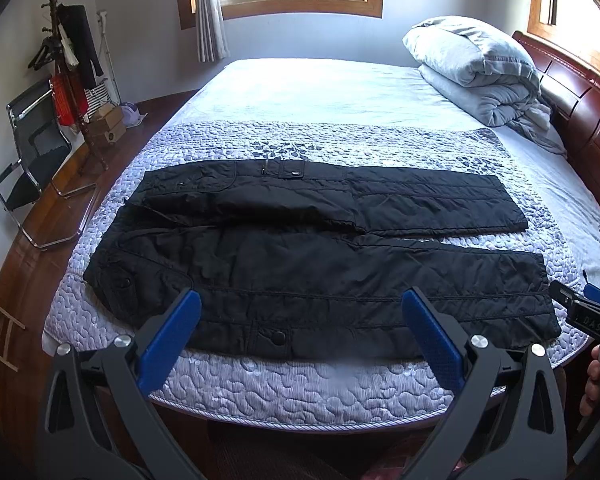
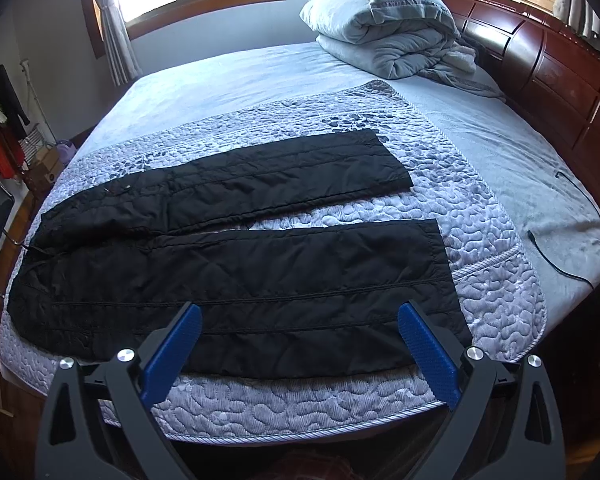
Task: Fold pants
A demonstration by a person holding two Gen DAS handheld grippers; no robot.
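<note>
Pants (image 1: 300, 248), one black pair, lie flat on the bed (image 1: 320, 392); left gripper (image 1: 300, 336) and right gripper (image 2: 299, 344) both gape empty.

So it's a bed (image 1: 340, 92) with a pale blue sheet, and a quilted pebble-pattern mat (image 1: 300, 392) sits across its near end. Black pants (image 1: 320, 264) lie flat on that mat, legs apart. A folded grey duvet (image 1: 476, 68) is piled beyond the mat by the headboard. A thin black cable (image 2: 564, 248) trails right of the mat.
</note>
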